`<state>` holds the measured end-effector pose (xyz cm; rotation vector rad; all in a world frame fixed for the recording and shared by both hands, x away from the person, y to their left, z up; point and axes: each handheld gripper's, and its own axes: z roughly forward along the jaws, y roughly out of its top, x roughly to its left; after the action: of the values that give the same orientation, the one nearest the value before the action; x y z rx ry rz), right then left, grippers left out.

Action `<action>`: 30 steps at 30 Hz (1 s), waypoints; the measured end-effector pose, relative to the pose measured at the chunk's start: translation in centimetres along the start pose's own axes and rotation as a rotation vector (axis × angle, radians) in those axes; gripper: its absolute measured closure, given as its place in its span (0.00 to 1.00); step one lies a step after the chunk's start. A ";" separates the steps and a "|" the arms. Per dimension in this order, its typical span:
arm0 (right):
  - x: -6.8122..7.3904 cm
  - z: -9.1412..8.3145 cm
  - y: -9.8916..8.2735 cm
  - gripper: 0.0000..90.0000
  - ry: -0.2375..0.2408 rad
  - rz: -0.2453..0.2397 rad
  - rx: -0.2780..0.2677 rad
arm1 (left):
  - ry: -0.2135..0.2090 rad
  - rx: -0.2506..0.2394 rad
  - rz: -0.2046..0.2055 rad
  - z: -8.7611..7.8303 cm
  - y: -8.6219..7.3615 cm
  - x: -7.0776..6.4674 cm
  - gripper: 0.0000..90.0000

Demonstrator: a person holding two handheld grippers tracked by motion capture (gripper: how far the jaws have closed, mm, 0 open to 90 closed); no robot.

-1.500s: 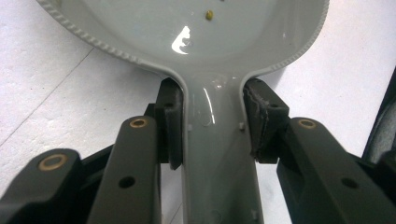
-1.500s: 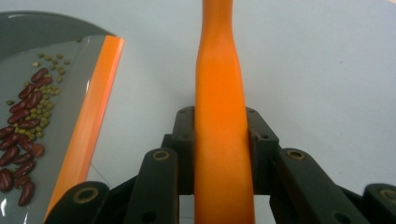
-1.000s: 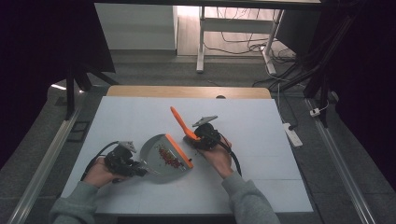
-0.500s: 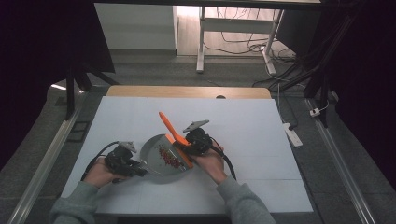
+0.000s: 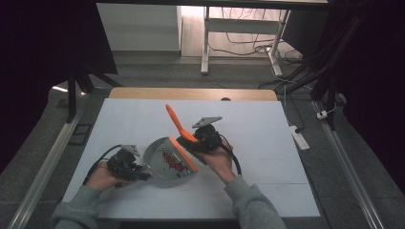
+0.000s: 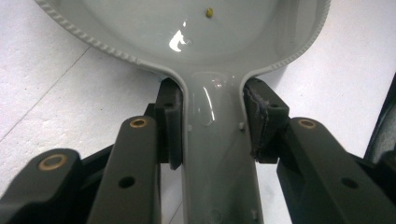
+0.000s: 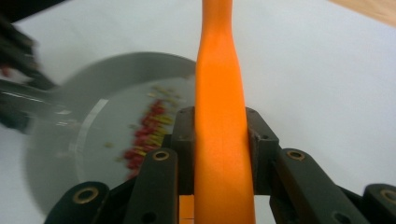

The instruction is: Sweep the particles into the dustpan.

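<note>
At lower left of the high view, the left hand-held gripper clamps the handle of a grey dustpan that rests on the white worktop; in the left gripper view its pads press on both sides of the narrow handle neck. At the centre of the frame, a scatter of red and yellowish crumbs lies inside the pan, just left of the orange brush head set along the pan's open edge. Right of centre, the right hand-held gripper is closed tight on the orange brush handle, which slants toward the upper left; the right gripper view shows the handle squeezed between both jaws. The sweeping step looks close to finished, with the debris gathered in the pan. The next move likely calls for lifting the brush clear while holding the dustpan level, so nothing spills.
</note>
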<state>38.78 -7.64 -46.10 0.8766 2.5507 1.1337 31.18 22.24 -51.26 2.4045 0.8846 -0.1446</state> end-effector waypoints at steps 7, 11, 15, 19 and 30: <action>-2.5 -0.4 -1.2 0.78 -0.061 0.024 0.044 | 0.002 -0.001 0.001 0.0 0.0 -0.1 0.69; -3.3 -1.1 -2.2 0.78 -0.073 0.041 0.043 | 0.005 0.002 0.004 0.1 0.0 -0.1 0.69; -4.0 -1.9 -3.0 0.78 -0.082 0.059 0.036 | 0.010 -0.003 0.009 0.1 0.0 -0.2 0.69; -4.4 -2.8 -3.5 0.78 -0.082 0.062 0.023 | 0.017 -0.008 0.011 0.2 -0.1 -0.3 0.69; -4.7 -4.6 -5.0 0.78 -0.084 0.053 -0.011 | 0.072 -0.078 0.011 0.5 -1.0 -1.3 0.69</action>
<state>38.43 -15.88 -46.85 0.9738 2.4656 1.1006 29.65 21.85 -51.79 2.3546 0.8931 -0.0194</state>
